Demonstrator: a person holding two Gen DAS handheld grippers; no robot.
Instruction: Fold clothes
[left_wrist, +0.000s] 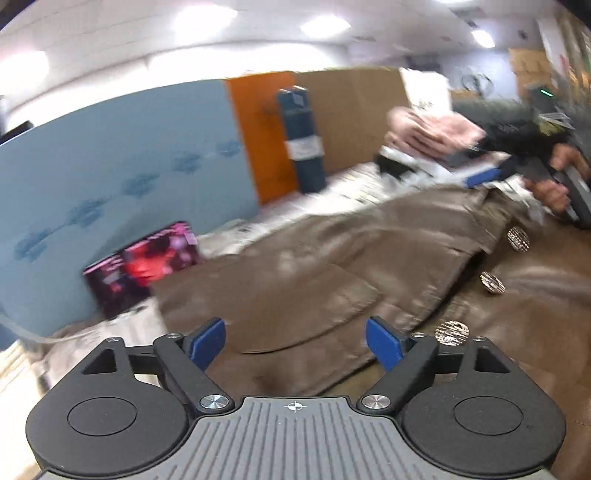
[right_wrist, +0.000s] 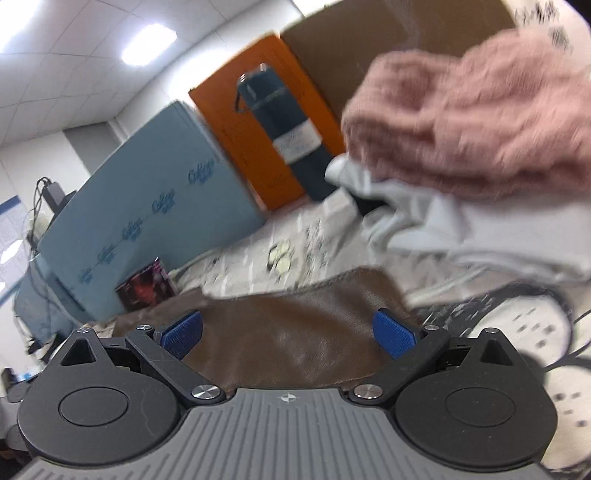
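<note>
Brown jacket lies beneath both wide-open, empty hand-held grippers.

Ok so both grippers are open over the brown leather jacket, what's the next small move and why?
Probably lower the left gripper and close on the brown leather jacket: its blue fingers are spread, holding nothing, and the jacket lies unfolded beneath.

Your left gripper has blue ribbed pads on black linkage arms with silver screws, round black discs flanking a grey ridged body with a white crosshair; your right gripper matches.
</note>
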